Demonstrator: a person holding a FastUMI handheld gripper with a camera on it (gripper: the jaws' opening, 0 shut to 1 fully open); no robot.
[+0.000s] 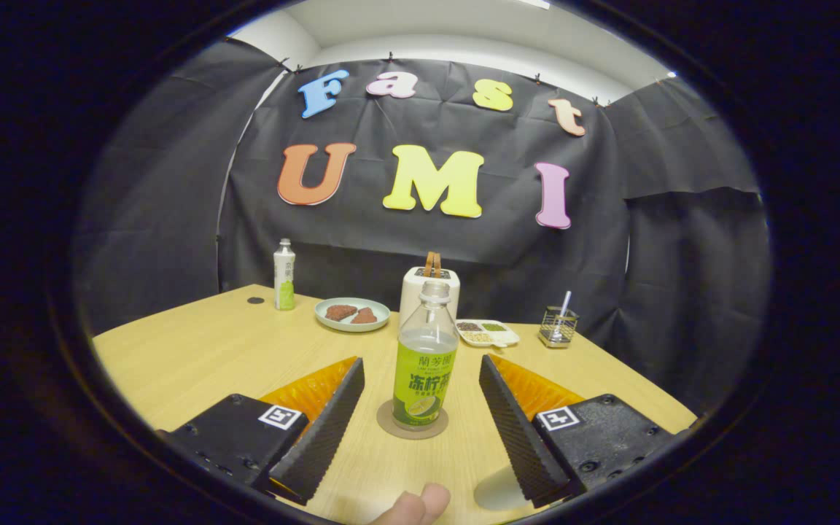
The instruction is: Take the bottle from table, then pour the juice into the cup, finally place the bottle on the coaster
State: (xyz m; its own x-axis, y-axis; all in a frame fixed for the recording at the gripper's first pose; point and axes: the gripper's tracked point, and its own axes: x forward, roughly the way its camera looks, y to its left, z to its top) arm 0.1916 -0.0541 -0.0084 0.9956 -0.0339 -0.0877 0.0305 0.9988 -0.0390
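A clear bottle with a green label and no cap stands upright on a round brown coaster on the wooden table. Pale juice fills it to about the top of the label. My gripper is open, its two fingers spread wide on either side of the bottle with a gap on each side, touching nothing. The edge of a pale round thing, maybe the cup, peeks out by the right finger's base. A person's fingertip shows at the table's near edge.
Beyond the bottle stand a white toaster, a plate with two brown pieces, a small tray of grains and a wire holder. A second, capped bottle stands at the far left near the cloth wall.
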